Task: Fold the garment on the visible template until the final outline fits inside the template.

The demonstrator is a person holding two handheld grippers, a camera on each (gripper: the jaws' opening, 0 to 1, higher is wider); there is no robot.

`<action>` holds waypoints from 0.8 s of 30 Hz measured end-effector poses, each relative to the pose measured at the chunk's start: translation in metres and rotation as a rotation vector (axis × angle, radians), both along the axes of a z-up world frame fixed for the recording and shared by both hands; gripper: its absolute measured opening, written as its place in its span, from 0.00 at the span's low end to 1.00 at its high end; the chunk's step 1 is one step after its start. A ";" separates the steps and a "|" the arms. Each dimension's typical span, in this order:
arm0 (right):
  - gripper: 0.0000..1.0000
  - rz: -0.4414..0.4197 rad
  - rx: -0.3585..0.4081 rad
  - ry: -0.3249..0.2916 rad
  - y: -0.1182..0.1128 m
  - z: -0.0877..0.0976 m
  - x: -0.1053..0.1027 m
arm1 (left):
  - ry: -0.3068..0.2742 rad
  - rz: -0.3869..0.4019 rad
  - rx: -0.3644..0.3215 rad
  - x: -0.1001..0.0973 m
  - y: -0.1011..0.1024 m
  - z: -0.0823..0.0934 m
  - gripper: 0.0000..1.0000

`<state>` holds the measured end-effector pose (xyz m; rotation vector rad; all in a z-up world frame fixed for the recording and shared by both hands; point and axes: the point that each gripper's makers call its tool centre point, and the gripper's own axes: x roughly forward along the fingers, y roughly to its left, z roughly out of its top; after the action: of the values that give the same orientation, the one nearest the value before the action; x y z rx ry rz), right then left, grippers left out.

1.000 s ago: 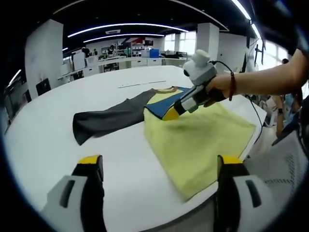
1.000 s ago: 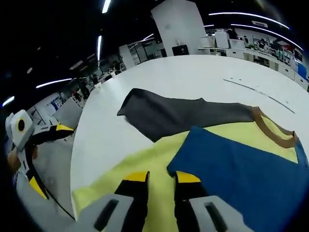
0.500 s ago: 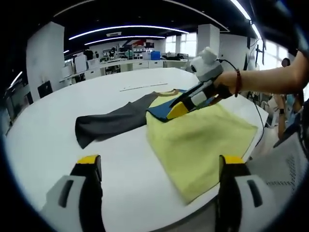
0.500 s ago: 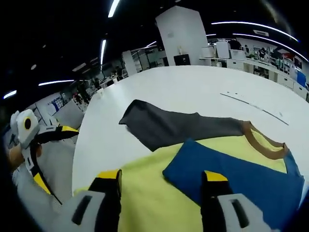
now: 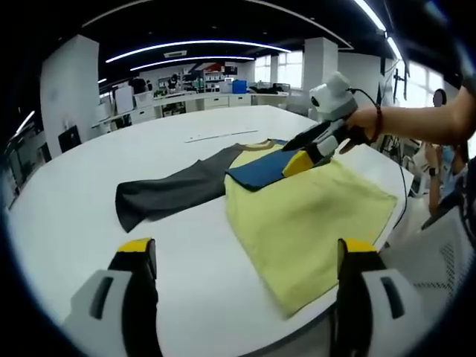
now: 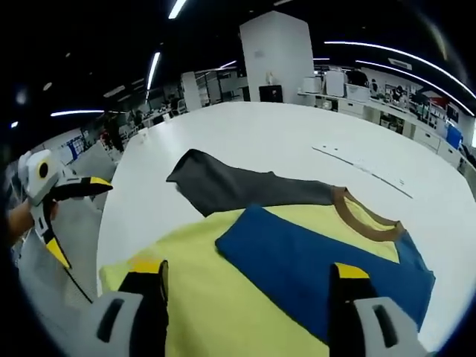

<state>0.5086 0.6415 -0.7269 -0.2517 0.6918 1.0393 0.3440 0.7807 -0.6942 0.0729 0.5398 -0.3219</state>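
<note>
Left gripper view showed the left claw wide apart and empty above the white table, where the shirt lay flat, its grey sleeve stretched out and blue sleeve folded across. The right claw hung spread wide, holding nothing, over the shirt.

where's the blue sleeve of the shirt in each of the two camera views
Left gripper view: the blue sleeve lies above centre, folded over the yellow body, just below the right gripper.
Right gripper view: it runs from centre to the right edge.
Shared landmark: the grey sleeve, stretched out beside it.
</note>
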 end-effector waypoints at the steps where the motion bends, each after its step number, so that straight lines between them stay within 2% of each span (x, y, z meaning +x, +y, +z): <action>1: 0.90 -0.010 -0.003 0.002 -0.006 0.000 0.001 | 0.000 -0.001 0.000 0.000 0.000 0.000 0.99; 6: 0.93 -0.034 -0.047 -0.058 -0.033 0.005 0.008 | -0.006 -0.002 0.002 0.001 0.000 0.002 0.99; 12: 0.92 -0.085 -0.016 -0.057 -0.062 0.015 0.012 | -0.004 -0.013 0.004 0.001 -0.003 0.003 0.99; 17: 0.90 -0.126 -0.010 -0.043 -0.088 0.016 0.014 | -0.011 -0.018 0.001 0.002 -0.005 0.006 0.99; 24: 0.85 -0.197 -0.033 -0.058 -0.129 0.012 0.024 | -0.006 -0.024 0.003 0.002 -0.007 0.004 0.99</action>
<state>0.5324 0.5129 -0.7147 -0.2360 0.6680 0.8302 0.3465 0.7736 -0.6905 0.0829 0.5340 -0.3446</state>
